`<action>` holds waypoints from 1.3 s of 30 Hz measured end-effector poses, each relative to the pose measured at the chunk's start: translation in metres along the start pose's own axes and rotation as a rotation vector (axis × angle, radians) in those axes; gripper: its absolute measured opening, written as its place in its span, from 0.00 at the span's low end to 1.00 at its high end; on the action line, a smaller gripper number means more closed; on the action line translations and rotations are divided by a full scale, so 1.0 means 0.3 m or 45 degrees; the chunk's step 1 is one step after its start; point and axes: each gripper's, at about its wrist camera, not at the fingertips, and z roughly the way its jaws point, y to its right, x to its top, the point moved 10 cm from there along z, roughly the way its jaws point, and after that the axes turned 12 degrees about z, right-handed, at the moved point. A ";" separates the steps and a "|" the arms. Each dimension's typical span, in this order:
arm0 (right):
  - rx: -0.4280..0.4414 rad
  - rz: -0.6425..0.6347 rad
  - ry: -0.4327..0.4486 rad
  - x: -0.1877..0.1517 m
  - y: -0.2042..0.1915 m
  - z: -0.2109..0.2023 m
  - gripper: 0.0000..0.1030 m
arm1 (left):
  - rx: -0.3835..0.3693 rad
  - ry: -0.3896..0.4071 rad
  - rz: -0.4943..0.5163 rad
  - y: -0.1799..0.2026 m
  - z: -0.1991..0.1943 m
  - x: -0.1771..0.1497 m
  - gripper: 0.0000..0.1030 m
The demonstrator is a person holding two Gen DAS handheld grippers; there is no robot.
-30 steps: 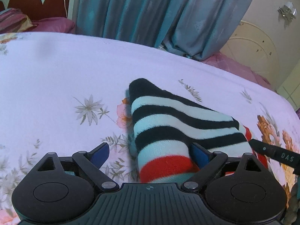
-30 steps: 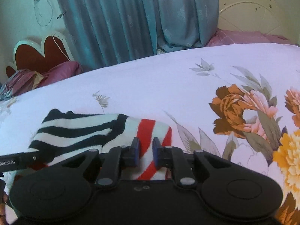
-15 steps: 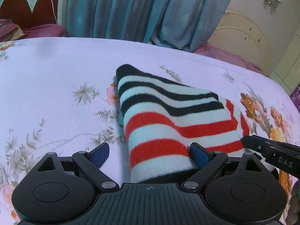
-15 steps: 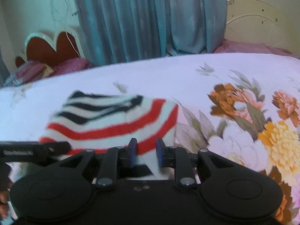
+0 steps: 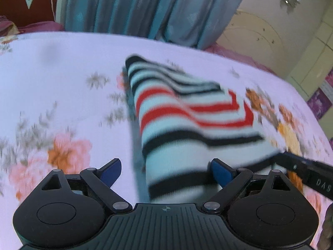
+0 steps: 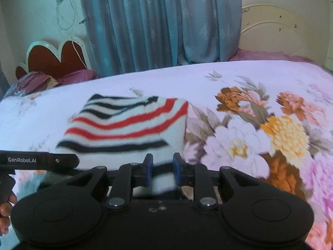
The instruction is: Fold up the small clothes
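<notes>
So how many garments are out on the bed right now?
1: a striped knit garment on the floral bedsheet, its near edge between the right gripper pads and partly inside the open left gripper. More may lie outside both views.

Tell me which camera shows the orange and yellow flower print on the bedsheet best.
The right wrist view: the flower print spreads wide and unobstructed there. The left wrist view shows only a blurred strip past the striped garment.

Garment (image 5: 187, 129) on bed (image 5: 62, 73), curtain (image 5: 145, 6) behind.
</notes>
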 end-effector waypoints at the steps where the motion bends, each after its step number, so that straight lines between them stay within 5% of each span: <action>1: -0.022 -0.003 -0.009 -0.018 0.008 -0.003 0.20 | -0.008 -0.016 -0.010 -0.001 0.003 -0.027 0.89; 5: -0.104 0.035 -0.111 -0.128 0.061 0.020 0.20 | -0.027 -0.016 0.010 -0.001 0.020 -0.080 0.89; 11: -0.081 0.201 -0.174 -0.172 0.107 0.035 0.22 | -0.053 -0.026 0.015 -0.004 0.006 -0.083 0.90; 14: -0.053 0.210 -0.186 -0.138 0.097 -0.006 0.32 | -0.082 -0.032 -0.051 -0.015 -0.025 -0.056 0.90; 16: 0.000 0.248 -0.146 -0.088 0.094 -0.035 0.56 | -0.103 -0.003 -0.093 -0.019 -0.050 -0.025 0.91; 22: 0.103 0.282 -0.129 0.076 0.091 0.054 0.67 | -0.063 -0.023 -0.132 -0.044 0.005 0.070 0.99; 28: 0.168 0.309 -0.239 0.090 0.110 0.228 0.67 | -0.132 -0.088 -0.245 -0.065 0.137 0.073 0.99; 36: 0.377 0.435 -0.379 0.039 0.093 0.344 0.54 | -0.151 -0.100 -0.127 -0.006 0.199 0.102 0.98; 39: 0.399 0.423 -0.388 0.042 0.078 0.351 0.40 | -0.164 -0.096 -0.112 0.026 0.198 0.116 0.81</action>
